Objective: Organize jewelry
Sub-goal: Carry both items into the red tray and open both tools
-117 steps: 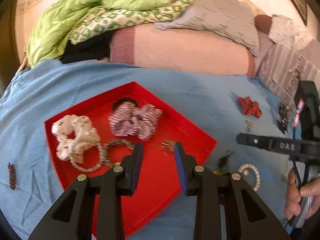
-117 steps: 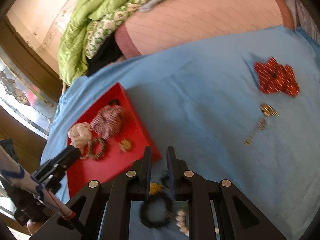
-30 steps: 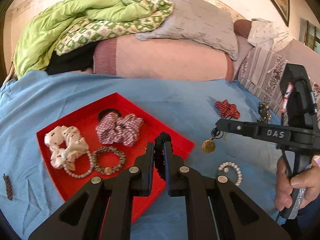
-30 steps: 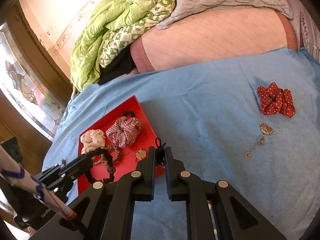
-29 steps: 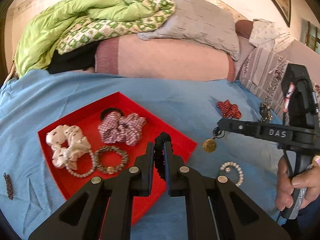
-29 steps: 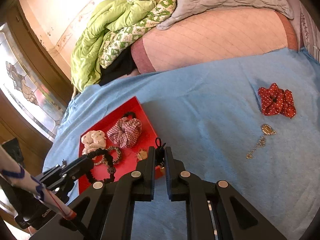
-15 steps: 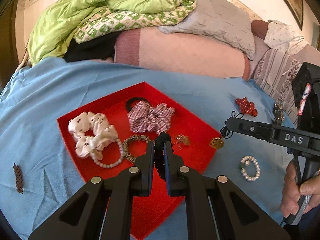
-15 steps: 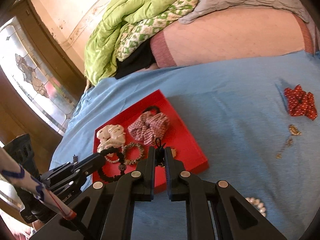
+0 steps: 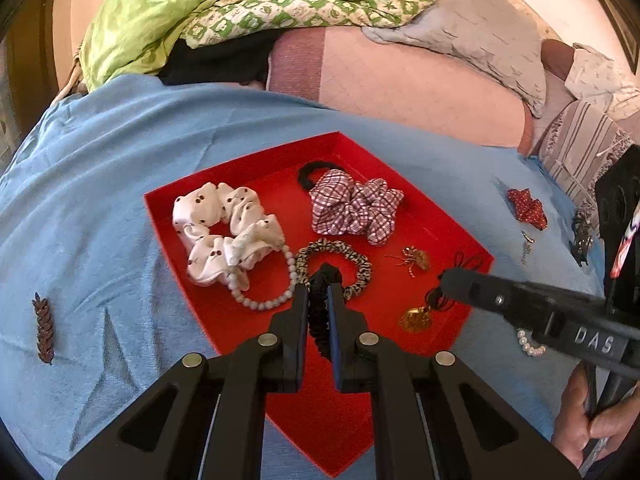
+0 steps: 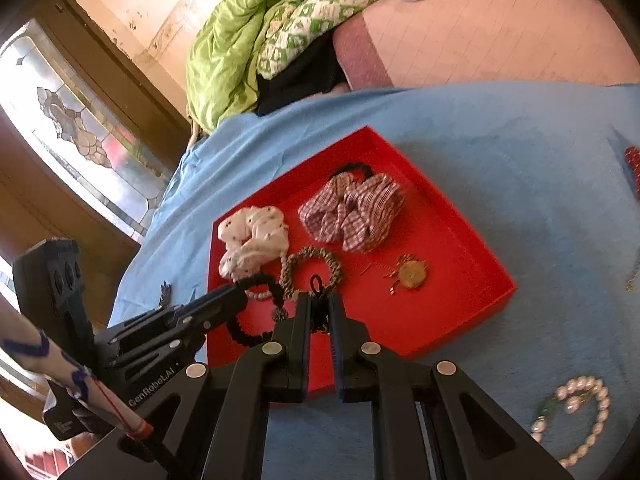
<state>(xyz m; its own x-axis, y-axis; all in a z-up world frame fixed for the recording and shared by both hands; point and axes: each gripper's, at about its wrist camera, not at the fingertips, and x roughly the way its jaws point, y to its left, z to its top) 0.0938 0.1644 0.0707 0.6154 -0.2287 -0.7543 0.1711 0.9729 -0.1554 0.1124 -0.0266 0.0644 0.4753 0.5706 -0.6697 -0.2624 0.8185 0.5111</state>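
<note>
Left wrist: left gripper point(image 9: 319, 298) clamps black bracelet point(image 9: 320, 320).

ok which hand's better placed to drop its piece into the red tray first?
Right, probably. The right fingers hold the gold pendant over bare floor of the red tray, inside its rim. The left fingers hold the black bracelet above the patterned bracelet, so it would likely land on it.

The red tray's point(image 9: 448, 216) near corner is bare floor; its far half is crowded by a white scrunchie point(image 9: 224, 232), plaid scrunchie point(image 9: 356, 208), bead bracelets point(image 9: 352, 264) and brooch point(image 9: 418, 258). Blue sheet point(image 9: 120, 184) left lies mostly open
</note>
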